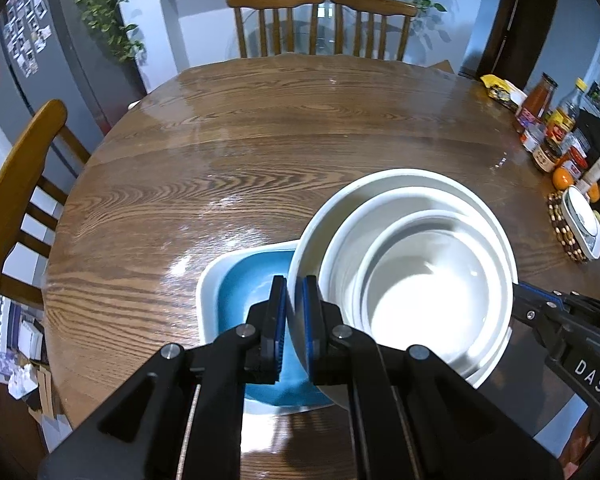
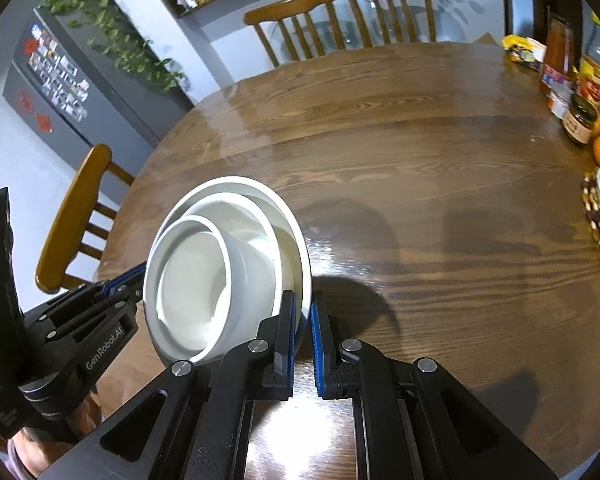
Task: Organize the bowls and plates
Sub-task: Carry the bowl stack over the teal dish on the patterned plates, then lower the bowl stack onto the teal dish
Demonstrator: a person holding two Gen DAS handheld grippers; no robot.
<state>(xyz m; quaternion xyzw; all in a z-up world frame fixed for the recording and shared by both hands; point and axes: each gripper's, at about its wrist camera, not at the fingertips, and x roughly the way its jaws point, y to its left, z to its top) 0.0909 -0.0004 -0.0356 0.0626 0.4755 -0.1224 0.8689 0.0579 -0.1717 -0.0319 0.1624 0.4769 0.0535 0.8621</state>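
The left tongs [image 1: 295,328] and right tongs [image 2: 303,344] were each clamped on opposite rims of the bowls [image 1: 412,272], a nested white stack. It hung tilted above the tabletop [image 1: 260,160], mouths up, over a blue dish [image 1: 240,292].

Glare streaks the table [image 1: 260,128]; dark fisheye corners, soft shadows.

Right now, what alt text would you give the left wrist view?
Black left gripper clamps the rim of a large white bowl holding smaller white nested bowls, above a square blue dish on a round wooden table; the right gripper grips the opposite rim.
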